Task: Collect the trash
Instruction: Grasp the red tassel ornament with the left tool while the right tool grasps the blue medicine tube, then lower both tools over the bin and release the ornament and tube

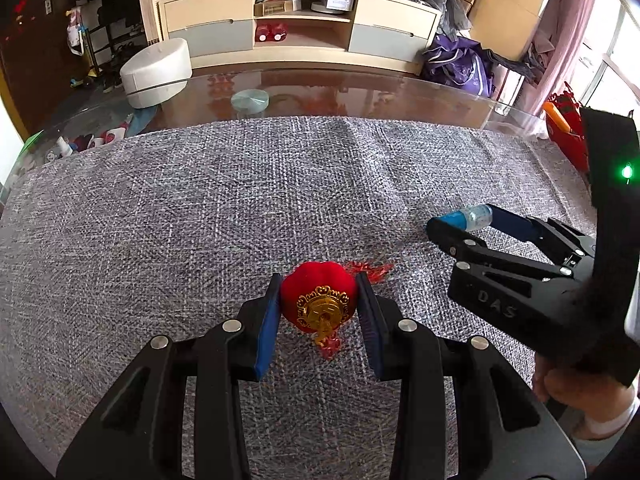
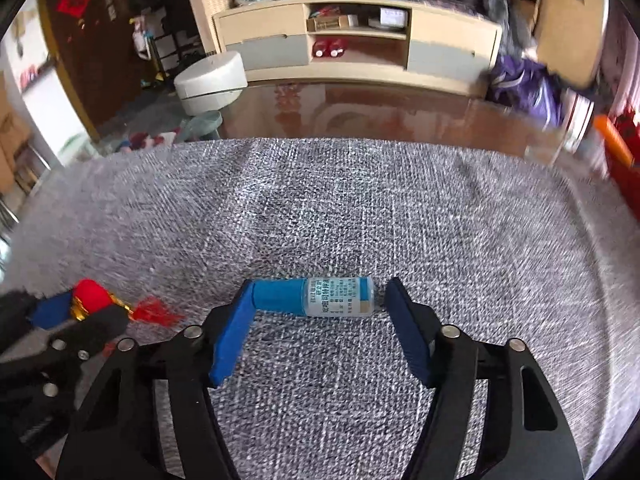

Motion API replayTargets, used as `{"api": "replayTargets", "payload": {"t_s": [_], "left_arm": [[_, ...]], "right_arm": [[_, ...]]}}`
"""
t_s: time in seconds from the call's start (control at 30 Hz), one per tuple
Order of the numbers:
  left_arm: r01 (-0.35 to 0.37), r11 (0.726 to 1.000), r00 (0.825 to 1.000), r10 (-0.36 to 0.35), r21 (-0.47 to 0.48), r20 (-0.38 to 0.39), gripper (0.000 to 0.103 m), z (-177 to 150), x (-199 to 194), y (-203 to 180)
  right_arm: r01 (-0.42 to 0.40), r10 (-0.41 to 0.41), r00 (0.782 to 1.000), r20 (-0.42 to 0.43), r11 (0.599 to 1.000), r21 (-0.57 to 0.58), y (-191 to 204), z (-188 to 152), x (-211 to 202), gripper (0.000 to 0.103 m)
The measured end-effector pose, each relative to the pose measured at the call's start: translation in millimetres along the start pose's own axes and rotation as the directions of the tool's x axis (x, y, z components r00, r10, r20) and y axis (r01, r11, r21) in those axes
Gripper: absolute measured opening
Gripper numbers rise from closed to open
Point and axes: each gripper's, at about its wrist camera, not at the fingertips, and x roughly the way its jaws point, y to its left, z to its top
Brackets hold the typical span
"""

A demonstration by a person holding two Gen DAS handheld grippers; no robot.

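Note:
A red velvet lantern ornament (image 1: pixel 318 298) with a gold cap and red tassel lies on the grey woven cloth (image 1: pixel 240 208). My left gripper (image 1: pixel 318 280) straddles it, pads touching or nearly touching its sides. A small blue-capped bottle (image 2: pixel 316 295) with a printed label lies on its side between the fingers of my right gripper (image 2: pixel 320 286). The left pad touches the cap; the right pad is just off the bottle's base. In the left wrist view the right gripper (image 1: pixel 460 220) and bottle (image 1: pixel 470 218) show at right. The ornament (image 2: pixel 90 296) shows at left in the right wrist view.
The cloth covers a glass-topped table (image 1: pixel 360 92). A pale round lid (image 1: pixel 250 101) sits on the glass beyond the cloth. A white round stool (image 1: pixel 156 72) and a TV cabinet (image 1: pixel 300 24) stand behind. Red items (image 1: pixel 566 120) are at the right.

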Motion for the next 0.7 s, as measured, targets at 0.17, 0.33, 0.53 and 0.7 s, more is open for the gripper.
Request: {"api": "replayTargets", "payload": {"t_s": [0.17, 0.33, 0.53, 0.7], "left_arm": [[0.005, 1.0, 1.0, -0.005, 0.005, 0.009, 0.034, -6, -14, -10], [0.01, 1.0, 0.999, -0.01, 0.005, 0.04, 0.034, -21, -51, -25], [0.011, 0.999, 0.994, -0.015, 0.032, 0.106, 0.034, -59, -116, -52], [0.017, 0.998, 0.992, -0.024, 0.056, 0.121, 0.034, -103, -154, -69]], "right_arm": [[-0.031, 0.031, 0.999, -0.004, 0.999, 0.013, -9, -7, -18, 0.059], [-0.042, 0.041, 0.999, 0.026, 0.999, 0.026, -18, -25, -69, 0.059], [-0.037, 0.035, 0.997, 0.074, 0.999, 0.02, -22, -56, -140, 0.059], [-0.027, 0.026, 0.995, 0.101, 1.0, 0.007, -27, -96, -195, 0.059]]}}
